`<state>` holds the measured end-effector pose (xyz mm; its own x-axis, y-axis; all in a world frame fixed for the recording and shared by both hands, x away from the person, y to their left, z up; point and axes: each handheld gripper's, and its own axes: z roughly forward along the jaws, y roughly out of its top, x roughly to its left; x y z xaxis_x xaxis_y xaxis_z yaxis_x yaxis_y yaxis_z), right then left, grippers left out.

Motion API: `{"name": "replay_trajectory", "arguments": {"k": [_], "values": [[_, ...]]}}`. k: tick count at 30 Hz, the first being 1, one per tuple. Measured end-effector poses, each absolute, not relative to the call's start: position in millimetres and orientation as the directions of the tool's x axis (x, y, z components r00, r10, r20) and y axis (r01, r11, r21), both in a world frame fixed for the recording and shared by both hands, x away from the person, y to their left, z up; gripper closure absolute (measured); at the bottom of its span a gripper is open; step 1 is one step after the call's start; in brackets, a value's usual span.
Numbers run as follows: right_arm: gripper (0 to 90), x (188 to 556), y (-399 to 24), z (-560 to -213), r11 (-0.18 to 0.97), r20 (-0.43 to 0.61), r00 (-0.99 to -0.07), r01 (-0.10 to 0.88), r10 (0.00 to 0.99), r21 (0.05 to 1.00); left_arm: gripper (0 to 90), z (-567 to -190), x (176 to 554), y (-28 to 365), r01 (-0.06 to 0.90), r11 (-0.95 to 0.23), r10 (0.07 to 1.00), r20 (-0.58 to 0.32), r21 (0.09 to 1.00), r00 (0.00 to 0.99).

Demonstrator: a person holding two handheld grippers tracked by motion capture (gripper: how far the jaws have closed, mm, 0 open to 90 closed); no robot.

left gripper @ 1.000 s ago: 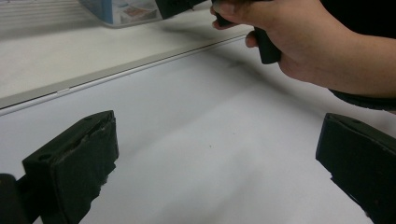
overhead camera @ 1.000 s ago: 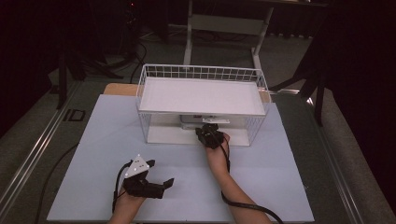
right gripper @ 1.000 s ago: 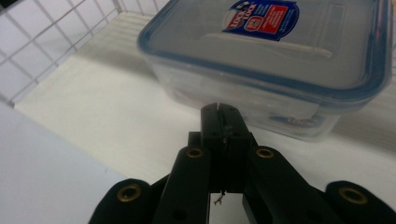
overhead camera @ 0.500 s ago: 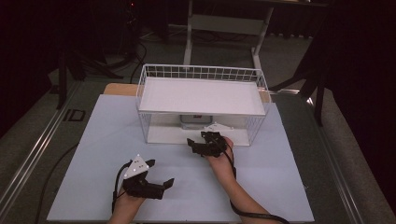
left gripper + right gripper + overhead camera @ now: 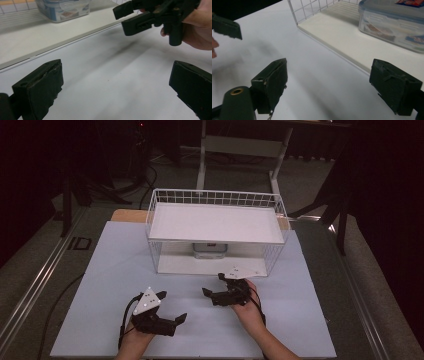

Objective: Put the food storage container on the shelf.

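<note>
Container [image 5: 210,250], clear plastic with a clip lid, sits on the lower shelf of the white wire rack [image 5: 215,222], toward the back, well under the upper shelf. Right hand-held gripper [image 5: 214,295] hovers over the table [image 5: 115,265] just outside the rack's open front; its jaws have just been opening and now stand wide apart with nothing between them. From it the container lies at about 12 o'clock, long axis running 9 to 3. Left hand-held gripper [image 5: 176,320] rests lower on the table, jaws apart and empty, farther from the container. Judgement: right hand is nearer for any further reach.
</note>
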<state>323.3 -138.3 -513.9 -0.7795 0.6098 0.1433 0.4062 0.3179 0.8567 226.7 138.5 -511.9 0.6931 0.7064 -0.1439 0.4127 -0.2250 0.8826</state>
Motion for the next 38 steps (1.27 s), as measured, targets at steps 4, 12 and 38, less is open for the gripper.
{"name": "replay_trajectory", "arguments": {"k": [4,12,38], "values": [[14.8,311.7,-145.0,-511.7,0.331,0.125,-0.79,0.387,0.6,0.86,0.3,-511.0,226.2,137.7,0.405,-0.221,0.697,-0.146,0.887,0.702],[14.9,295.7,-160.1,-505.9,0.329,0.127,-0.801,0.378,0.585,0.865,0.3,-510.8,226.1,138.4,0.401,-0.215,0.683,-0.156,0.89,0.713],[14.8,268.6,-215.0,-513.3,0.346,0.065,-0.784,0.345,0.617,0.873,0.3,-514.7,227.3,136.2,0.402,-0.217,0.664,-0.168,0.889,0.729]]}}
